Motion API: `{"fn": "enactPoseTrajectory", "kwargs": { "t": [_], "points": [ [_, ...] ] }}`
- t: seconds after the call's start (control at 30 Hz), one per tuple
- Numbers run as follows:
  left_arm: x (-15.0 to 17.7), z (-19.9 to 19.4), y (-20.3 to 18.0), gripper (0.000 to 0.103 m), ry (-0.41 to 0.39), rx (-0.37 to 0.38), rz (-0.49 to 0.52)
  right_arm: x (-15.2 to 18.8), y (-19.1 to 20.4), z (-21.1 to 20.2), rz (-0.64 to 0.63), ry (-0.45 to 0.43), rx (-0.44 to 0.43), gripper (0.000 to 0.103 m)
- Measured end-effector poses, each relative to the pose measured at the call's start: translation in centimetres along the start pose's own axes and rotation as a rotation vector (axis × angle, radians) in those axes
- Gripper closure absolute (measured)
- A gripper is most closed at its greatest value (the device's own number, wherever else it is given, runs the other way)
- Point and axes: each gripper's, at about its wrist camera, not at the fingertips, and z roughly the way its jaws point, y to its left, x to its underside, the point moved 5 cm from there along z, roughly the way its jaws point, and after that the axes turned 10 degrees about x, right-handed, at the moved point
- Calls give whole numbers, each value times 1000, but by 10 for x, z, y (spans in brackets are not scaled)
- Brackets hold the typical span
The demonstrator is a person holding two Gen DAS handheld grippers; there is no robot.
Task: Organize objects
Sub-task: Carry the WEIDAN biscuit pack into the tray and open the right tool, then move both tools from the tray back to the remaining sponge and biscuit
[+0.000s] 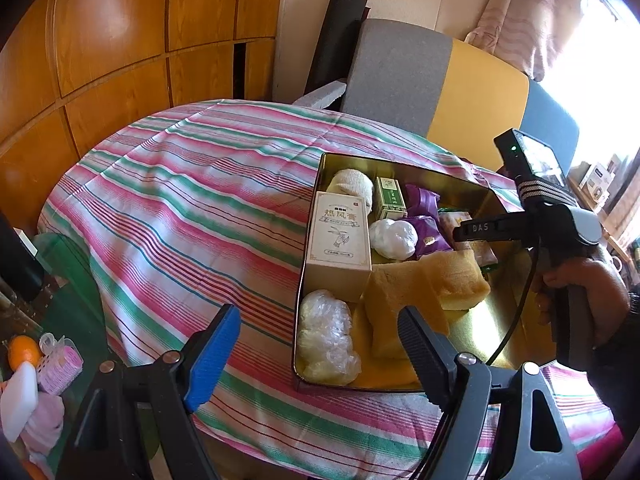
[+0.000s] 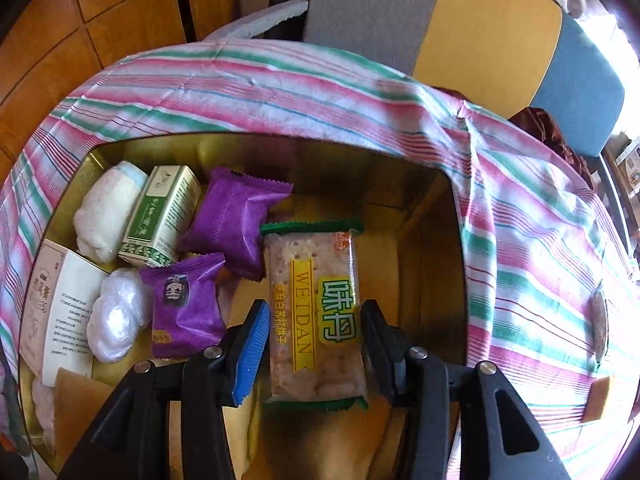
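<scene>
Over the gold tin [image 2: 436, 216] on the striped cloth [image 2: 280, 76], the right tool [image 2: 314, 344] points steeply down, its blue and black pads clamped on the sides of a cracker packet [image 2: 312, 312] marked WEIDAN. That packet sits inside the tin, just beside two purple snack packs [image 2: 236, 220], a green box [image 2: 164, 216] and a white plastic bundle [image 2: 116, 320]. Over on the near side, the left tool [image 1: 320, 344] hovers at the tin's edge [image 1: 316, 184], fingers wide apart, nothing between them. A tall cream carton [image 1: 338, 240] stands along the tin's left wall.
</scene>
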Motion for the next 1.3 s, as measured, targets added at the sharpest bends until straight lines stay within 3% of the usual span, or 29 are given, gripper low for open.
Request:
{"fn": "enactPoseTrajectory", "kwargs": {
  "t": [0.27, 0.67, 0.97, 1.3],
  "points": [
    [-2, -7, -6, 21, -15, -4, 20, 11, -19, -40, 32, -100, -33, 55],
    [0, -13, -32, 21, -16, 10, 82, 59, -77, -82, 143, -168, -101, 55],
    [1, -11, -63, 20, -2, 29, 154, 102, -150, -79, 237, -149, -51, 55],
    [-1, -1, -108, 20, 17, 81, 249, 147, -266, -61, 417, -82, 56, 55]
  ]
}}
